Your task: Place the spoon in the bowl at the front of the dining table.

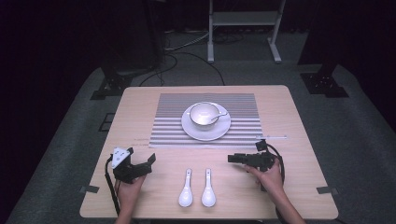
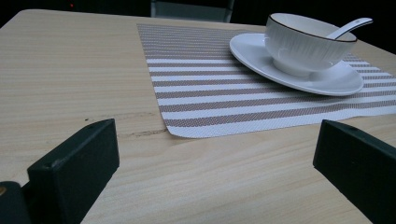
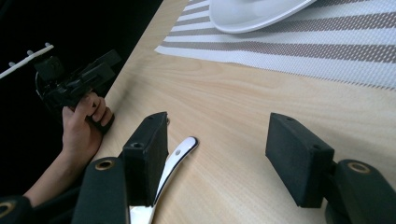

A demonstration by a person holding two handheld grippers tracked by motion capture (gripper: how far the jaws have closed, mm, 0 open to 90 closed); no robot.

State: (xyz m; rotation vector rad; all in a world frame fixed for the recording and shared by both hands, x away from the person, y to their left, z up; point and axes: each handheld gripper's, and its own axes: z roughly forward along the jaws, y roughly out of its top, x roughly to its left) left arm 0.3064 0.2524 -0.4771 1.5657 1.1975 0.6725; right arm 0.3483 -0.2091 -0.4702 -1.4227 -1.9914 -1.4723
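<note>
- High view, front-left corner of table [image 1: 140, 98]: left gripper [image 1: 140, 156] empty, jaws wide apart, aimed toward striped placemat [image 1: 168, 133].
- Middle of front edge: two white spoons [image 1: 186, 189] side by side, untouched.
- Beyond: bowl [image 1: 204, 114] on plate [image 1: 205, 134], third spoon [image 1: 219, 115] inside.
- Toward front-right corner: right gripper [image 1: 232, 158] turned at the spoons, jaws apart, empty.
- Probably an approach; next calls for pinching a thin, flat-lying handle.

High view: above the table's [image 1: 140, 107] near edge, facing forward and down, distant. Both gripper views: low, close to the tabletop, sharing the striped placemat [image 2: 196, 70] and plate [image 2: 327, 81].
</note>
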